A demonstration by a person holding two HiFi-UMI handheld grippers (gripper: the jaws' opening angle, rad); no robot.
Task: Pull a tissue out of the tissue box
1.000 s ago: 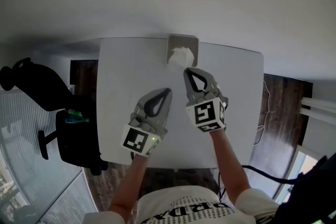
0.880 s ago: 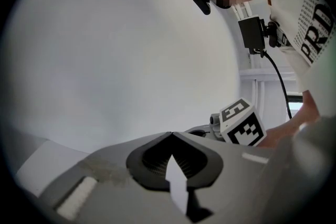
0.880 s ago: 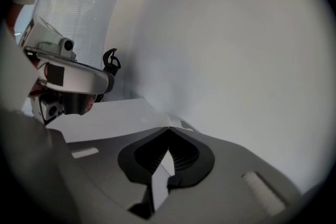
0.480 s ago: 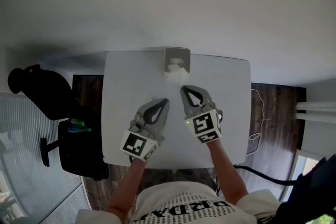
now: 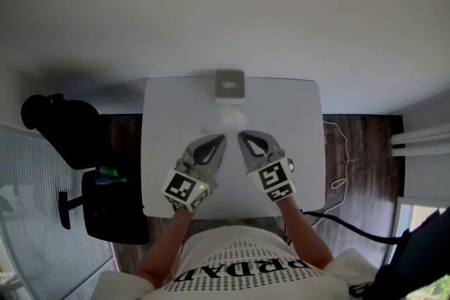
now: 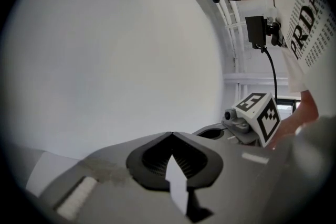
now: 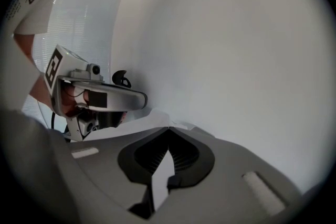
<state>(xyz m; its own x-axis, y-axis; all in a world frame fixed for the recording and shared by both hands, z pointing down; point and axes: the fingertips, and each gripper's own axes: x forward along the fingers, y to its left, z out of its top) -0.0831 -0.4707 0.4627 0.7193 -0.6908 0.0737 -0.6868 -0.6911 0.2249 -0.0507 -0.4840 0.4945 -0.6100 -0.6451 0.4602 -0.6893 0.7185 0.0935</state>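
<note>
My right gripper [image 5: 240, 135] is clenched on the tissue [image 7: 128, 123], which seems free of the tissue box [image 5: 229, 85] at the desk's [image 5: 160, 124] far edge. My left gripper [image 5: 223, 138] is clenched and empty. The pull looks finished; next I'd lay the tissue down.

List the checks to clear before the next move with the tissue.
1. Right gripper shut on tissue: ok; a crumpled white edge sticks out at its closed tips.
2. Tissue free of the box: cannot tell; it is white on the white table in the head view.
3. Left gripper empty: ok; jaws together, nothing between them.
4. Box upright at the table's far edge: ok.
5. Grippers apart from each other: ok; a gap shows between their tips in the head view.
</note>
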